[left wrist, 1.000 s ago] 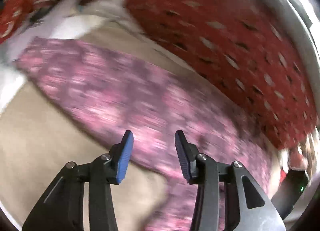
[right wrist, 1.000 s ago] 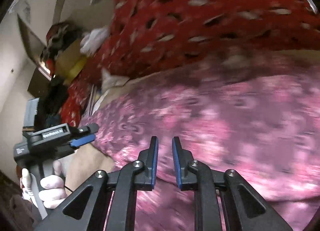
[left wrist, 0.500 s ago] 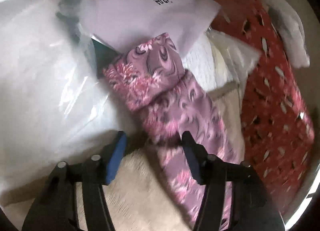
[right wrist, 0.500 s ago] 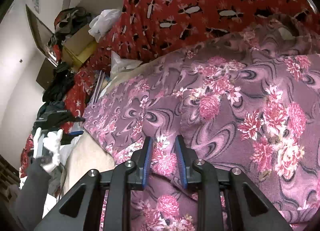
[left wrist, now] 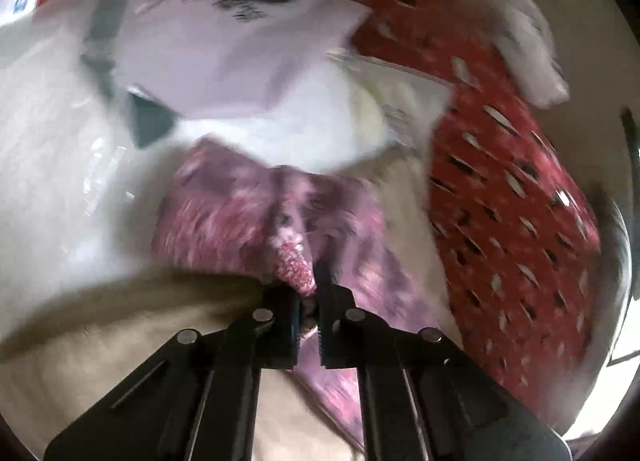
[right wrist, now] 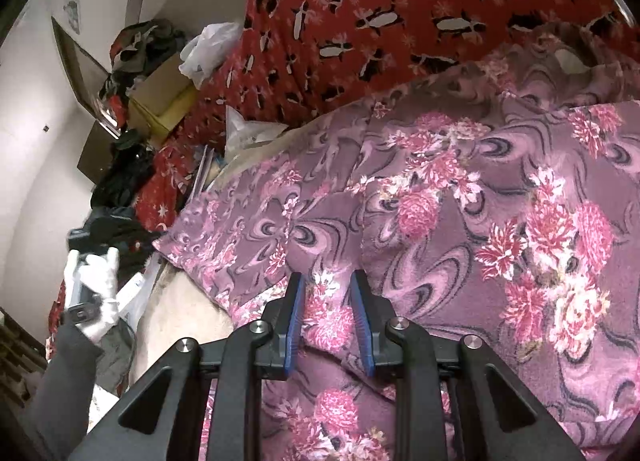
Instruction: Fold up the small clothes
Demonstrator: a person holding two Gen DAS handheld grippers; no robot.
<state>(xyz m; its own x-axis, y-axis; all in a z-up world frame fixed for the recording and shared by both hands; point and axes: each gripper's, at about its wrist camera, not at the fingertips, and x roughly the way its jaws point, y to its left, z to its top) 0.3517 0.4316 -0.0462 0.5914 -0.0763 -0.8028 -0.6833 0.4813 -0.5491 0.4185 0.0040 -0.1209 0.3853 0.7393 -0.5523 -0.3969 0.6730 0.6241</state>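
Floral garment (right wrist: 460, 221), purple with pink flowers, lies spread over a beige surface (left wrist: 120, 341), backed by a red patterned cloth (right wrist: 360, 21). At its far end the left gripper (left wrist: 309, 293) has its jaws nearly together, pinching a bunched ridge of the fabric that rises between the pads; that view is blurred, so finer detail is lost. Beyond the pinched end sit a white plastic bag (left wrist: 52, 141) and a pale lilac folded shirt (left wrist: 224, 53) with dark print, the garment's edge touching the white pile. The right gripper (right wrist: 328, 301) stands partly open, its blue pads (right wrist: 296, 325) down against the cloth on either side of a flower, the fabric between them lying flat and not clamped. In the right wrist view a white-gloved hand (right wrist: 96, 285) grips the other tool's handle at the left edge, near a cardboard box (right wrist: 160, 101) and dark heaped clothes.
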